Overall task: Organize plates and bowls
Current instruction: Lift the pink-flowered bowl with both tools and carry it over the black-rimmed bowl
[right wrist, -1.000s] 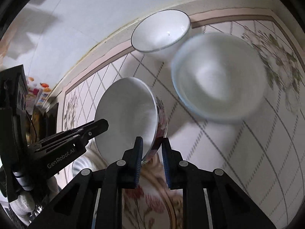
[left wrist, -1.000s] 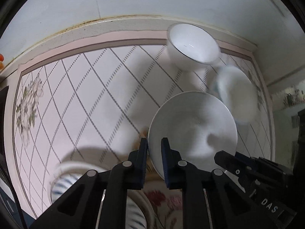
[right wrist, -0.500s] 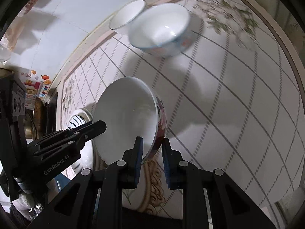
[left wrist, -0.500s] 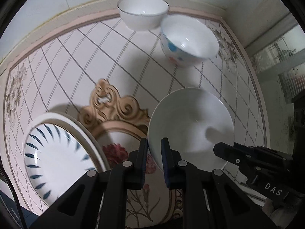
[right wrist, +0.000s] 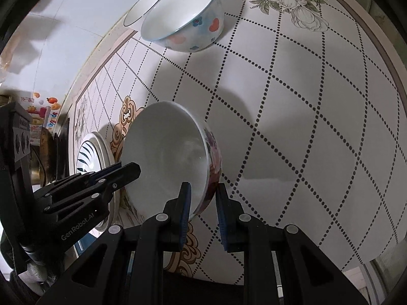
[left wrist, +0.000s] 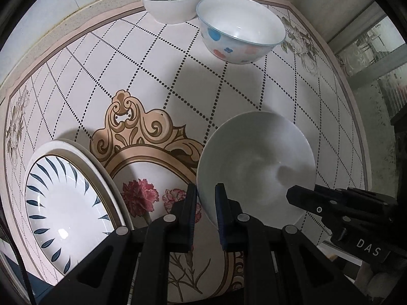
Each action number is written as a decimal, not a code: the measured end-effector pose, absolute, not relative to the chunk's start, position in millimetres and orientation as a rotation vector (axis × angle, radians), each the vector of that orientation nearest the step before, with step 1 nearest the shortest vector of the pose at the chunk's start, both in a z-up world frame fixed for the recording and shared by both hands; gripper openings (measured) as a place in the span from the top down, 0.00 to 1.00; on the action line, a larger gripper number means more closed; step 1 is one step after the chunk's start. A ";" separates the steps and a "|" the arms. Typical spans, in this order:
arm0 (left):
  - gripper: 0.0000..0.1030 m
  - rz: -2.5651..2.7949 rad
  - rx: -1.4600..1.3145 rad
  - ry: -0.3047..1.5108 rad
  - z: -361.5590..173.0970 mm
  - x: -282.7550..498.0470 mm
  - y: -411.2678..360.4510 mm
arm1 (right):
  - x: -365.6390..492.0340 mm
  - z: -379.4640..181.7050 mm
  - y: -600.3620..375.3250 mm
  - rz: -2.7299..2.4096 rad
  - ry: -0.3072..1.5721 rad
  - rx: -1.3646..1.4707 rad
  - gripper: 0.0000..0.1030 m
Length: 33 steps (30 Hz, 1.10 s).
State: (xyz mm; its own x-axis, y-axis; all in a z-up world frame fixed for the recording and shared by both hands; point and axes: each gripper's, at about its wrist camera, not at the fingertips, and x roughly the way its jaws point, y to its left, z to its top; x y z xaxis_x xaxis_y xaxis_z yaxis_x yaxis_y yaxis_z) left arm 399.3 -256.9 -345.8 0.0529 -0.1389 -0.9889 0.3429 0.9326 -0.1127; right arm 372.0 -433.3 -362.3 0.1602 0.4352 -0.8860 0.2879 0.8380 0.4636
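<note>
A white bowl with a flower pattern outside (left wrist: 254, 165) hangs tilted above the patterned tabletop (left wrist: 178, 76), held from two sides. My left gripper (left wrist: 206, 195) is shut on its near-left rim. My right gripper (right wrist: 202, 193) is shut on the opposite rim, one finger inside and one on the flowered wall (right wrist: 213, 152). The right gripper's tips (left wrist: 300, 195) reach into the left wrist view, and the left gripper (right wrist: 129, 170) shows at the bowl's edge in the right wrist view. A blue-stroke plate (left wrist: 66, 203) lies to the left.
Two bowls stand touching at the back by the wall: a plain white bowl with a dark rim (left wrist: 175, 2) and a bowl with coloured spots (left wrist: 239, 35). The table's edge (left wrist: 356, 127) curves along the right. The spotted bowl (right wrist: 188, 25) also appears in the right wrist view.
Both grippers have carried the flowered bowl away from the two back bowls, towards the near side of the table. The blue-stroke plate has come into fuller view. Both grips are unchanged.
</note>
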 end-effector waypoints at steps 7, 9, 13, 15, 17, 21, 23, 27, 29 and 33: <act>0.87 -0.353 0.059 1.496 -318.2 409.0 -238.1 | 376.4 -358.8 -443.9 0.164 1.485 0.689 0.78; 0.79 -0.335 0.022 1.465 -298.6 418.6 -229.5 | 377.6 -341.6 -455.7 0.187 1.454 0.690 0.78; 0.52 -0.311 -0.060 1.395 -274.6 457.8 -225.2 | 398.4 -314.0 -483.2 0.177 1.374 0.713 0.47; 0.51 -0.304 -0.083 1.377 -276.9 479.6 -232.1 | 417.4 -309.5 -493.0 0.173 1.334 0.736 0.42; 0.51 -0.317 -0.124 1.380 -284.2 507.2 -244.6 | 447.1 -310.7 -500.5 0.154 1.297 0.719 0.42; 0.51 -0.342 -0.150 1.415 -309.2 552.6 -272.2 | 497.9 -327.9 -509.3 0.100 1.265 0.717 0.42; 0.51 -0.352 -0.128 1.438 -322.8 564.8 -283.8 | 521.8 -339.7 -511.7 0.073 1.273 0.704 0.43; 0.56 -0.342 -0.074 1.485 -350.1 580.5 -300.9 | 543.9 -360.4 -510.6 0.050 1.303 0.681 0.62; 0.82 -0.350 -0.051 1.485 -357.8 580.3 -306.6 | 550.5 -369.0 -510.6 0.047 1.317 0.686 0.76; 0.91 -0.338 -0.007 1.447 -359.2 576.3 -307.4 | 555.5 -371.4 -509.0 0.037 1.297 0.679 0.85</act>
State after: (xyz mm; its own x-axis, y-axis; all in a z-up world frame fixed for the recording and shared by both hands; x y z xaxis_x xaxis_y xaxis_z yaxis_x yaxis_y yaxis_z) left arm 576.3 -307.4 -359.2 0.0845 -0.2304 -0.9694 0.2224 0.9527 -0.2070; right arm 555.5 -509.0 -371.4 0.2982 0.3920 -0.8703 0.3417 0.8075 0.4808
